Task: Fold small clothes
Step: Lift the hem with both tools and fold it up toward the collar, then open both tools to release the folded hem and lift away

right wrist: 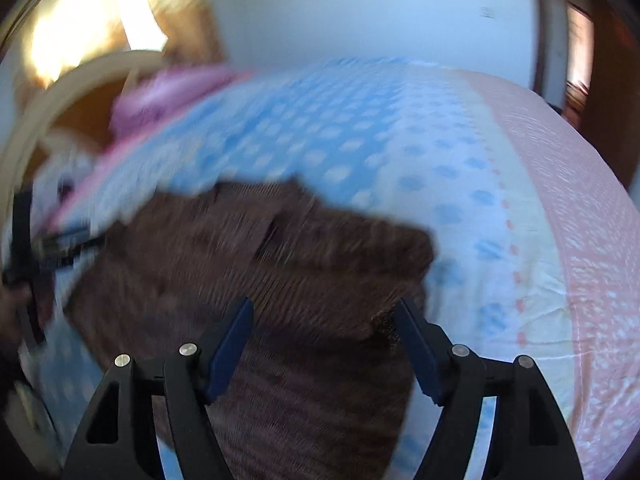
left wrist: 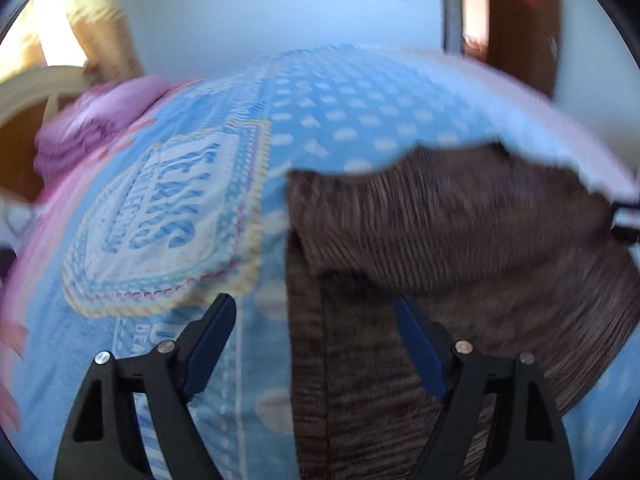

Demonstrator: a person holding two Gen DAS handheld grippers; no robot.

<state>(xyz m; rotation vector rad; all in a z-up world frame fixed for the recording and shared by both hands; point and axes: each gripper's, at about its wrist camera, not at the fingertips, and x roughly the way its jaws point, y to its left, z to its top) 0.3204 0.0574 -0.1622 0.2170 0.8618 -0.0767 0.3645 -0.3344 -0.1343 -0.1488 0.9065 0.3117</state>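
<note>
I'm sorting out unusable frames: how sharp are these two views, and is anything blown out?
Left wrist view: brown garment and blue bedspread smeared by motion, left gripper crisp. Right wrist view: heavier blur, right gripper sharp, window overexposed. Both fisheye-bent.

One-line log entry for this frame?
task: fold small clothes | left gripper: open | right gripper: open | brown garment: partly folded on blue bedspread, ungripped

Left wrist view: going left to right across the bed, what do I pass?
Purple cloth pile → printed emblem panel on the blue bedspread → brown ribbed garment, with the left gripper open above its left edge.
</note>
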